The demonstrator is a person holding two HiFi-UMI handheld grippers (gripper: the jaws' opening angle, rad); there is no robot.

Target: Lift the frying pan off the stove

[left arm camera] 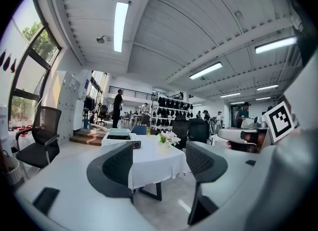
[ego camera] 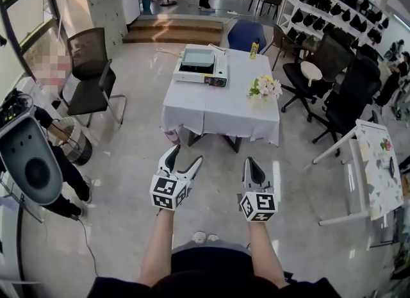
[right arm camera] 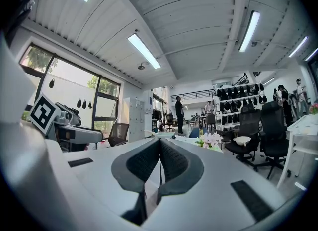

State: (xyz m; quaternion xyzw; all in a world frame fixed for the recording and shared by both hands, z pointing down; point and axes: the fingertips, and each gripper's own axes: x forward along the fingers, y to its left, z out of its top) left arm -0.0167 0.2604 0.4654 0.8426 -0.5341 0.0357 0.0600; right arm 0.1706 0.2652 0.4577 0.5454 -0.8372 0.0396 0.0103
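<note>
A portable stove (ego camera: 204, 66) (left arm camera: 119, 138) stands at the far left part of a table with a white cloth (ego camera: 221, 107), well ahead of me. I cannot make out a frying pan on it from here. Both grippers hang over the floor, short of the table. My left gripper (ego camera: 182, 157) (left arm camera: 160, 160) is open, its jaws spread wide with nothing between them. My right gripper (ego camera: 251, 164) (right arm camera: 160, 158) is shut, pads together and empty. Both point toward the table.
A bunch of flowers (ego camera: 266, 87) and a yellow bottle (ego camera: 254, 49) share the table. A black chair (ego camera: 93, 72) stands left, office chairs (ego camera: 339, 91) and a white side table (ego camera: 378, 162) right, a grey machine (ego camera: 29, 156) at near left.
</note>
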